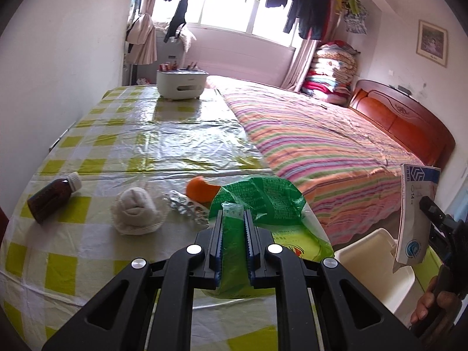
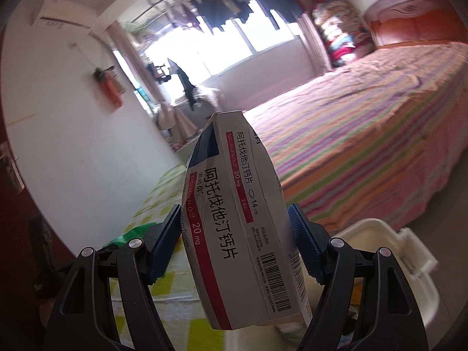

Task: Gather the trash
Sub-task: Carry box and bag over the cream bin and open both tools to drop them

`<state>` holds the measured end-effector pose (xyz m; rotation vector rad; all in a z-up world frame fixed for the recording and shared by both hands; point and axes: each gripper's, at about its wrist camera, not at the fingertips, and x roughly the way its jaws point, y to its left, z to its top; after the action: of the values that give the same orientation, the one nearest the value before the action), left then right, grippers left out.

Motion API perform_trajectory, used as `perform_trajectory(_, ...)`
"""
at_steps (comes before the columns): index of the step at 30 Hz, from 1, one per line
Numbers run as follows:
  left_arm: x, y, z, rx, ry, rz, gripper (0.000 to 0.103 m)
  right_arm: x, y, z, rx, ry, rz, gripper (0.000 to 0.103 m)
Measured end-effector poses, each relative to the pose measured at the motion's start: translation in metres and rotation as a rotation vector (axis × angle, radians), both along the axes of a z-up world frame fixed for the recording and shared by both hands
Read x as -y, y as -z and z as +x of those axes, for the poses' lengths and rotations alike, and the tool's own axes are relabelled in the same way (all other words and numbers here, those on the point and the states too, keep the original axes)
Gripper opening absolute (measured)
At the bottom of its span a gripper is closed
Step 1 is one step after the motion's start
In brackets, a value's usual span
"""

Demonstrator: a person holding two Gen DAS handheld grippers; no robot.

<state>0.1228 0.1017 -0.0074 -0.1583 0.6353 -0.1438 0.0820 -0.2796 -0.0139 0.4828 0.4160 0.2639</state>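
Observation:
My left gripper (image 1: 234,213) is shut on a fold of a green plastic bag (image 1: 263,196) that lies at the near right edge of the checked table (image 1: 87,245). On the table to its left lie an orange peel (image 1: 201,188), a silver blister pack (image 1: 184,204), a rolled white cloth (image 1: 136,209) and a brown bottle (image 1: 52,197). My right gripper (image 2: 234,207) is shut on a white and red medicine box (image 2: 242,219), held upright above a white bin (image 2: 409,251). The left wrist view shows that box (image 1: 415,204) at the far right, over the bin (image 1: 377,263).
A white organiser box (image 1: 181,84) stands at the table's far end. A bed with a striped cover (image 1: 321,146) runs along the table's right side, with a wooden headboard (image 1: 403,122). A wall closes off the left. A hand (image 1: 433,313) grips the right tool.

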Motion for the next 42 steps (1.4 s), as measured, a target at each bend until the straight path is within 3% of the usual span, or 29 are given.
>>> perform_trajectory(5,0.021,-0.001,-0.001,0.003,0.036,0.022,0.012,0.022,0.008,-0.003,-0.025,0.082,-0.022,0.072)
perform_trajectory(18,0.059,-0.001,-0.006,0.009,0.111,0.070,0.012,0.022,0.012,-0.006,-0.042,0.158,-0.030,0.082)
perform_trajectory(31,0.116,0.003,-0.008,-0.022,0.267,0.046,0.012,0.031,-0.012,-0.038,0.102,0.375,-0.090,0.085)
perform_trajectory(42,0.170,0.011,-0.024,-0.020,0.431,0.058,0.013,0.026,-0.012,-0.051,0.151,0.394,-0.054,0.086)
